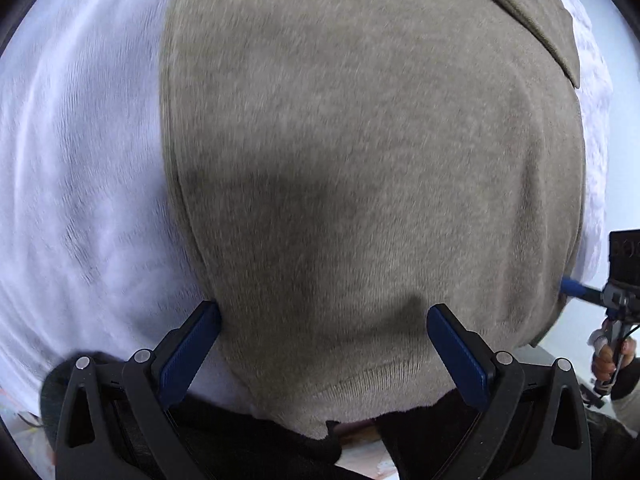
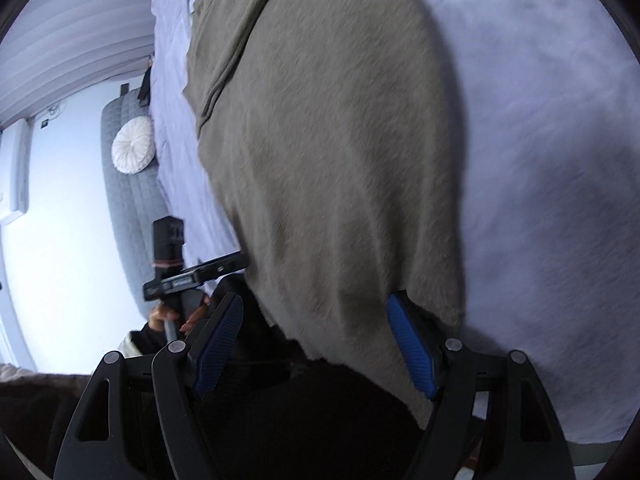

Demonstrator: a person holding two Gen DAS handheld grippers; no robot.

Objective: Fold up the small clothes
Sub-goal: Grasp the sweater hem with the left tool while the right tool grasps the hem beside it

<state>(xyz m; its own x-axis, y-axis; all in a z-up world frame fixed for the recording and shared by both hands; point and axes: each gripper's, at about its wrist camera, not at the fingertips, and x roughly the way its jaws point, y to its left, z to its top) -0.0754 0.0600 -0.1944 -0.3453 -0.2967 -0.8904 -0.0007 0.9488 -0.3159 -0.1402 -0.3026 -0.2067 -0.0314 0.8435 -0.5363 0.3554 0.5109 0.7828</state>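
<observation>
A taupe knit garment (image 1: 360, 160) lies spread on a white bed sheet (image 1: 80, 160) and fills most of both views (image 2: 340, 160). My left gripper (image 1: 324, 320) is open, its blue pads (image 1: 192, 356) spread wide over the garment's near hem. My right gripper (image 2: 316, 312) is open too, its blue pads (image 2: 408, 344) straddling the garment's near edge. A folded part with a seam lies at the far end (image 1: 520, 4). The right gripper also shows at the right edge of the left wrist view (image 1: 576, 290), by the garment's side.
The white sheet (image 2: 540, 160) surrounds the garment. A grey quilted headboard (image 2: 128, 200) with a round white cushion (image 2: 132, 150) stands beyond the bed. The person's dark clothing (image 2: 300, 420) is close under both grippers. The left gripper's body (image 2: 192, 272) shows in the right wrist view.
</observation>
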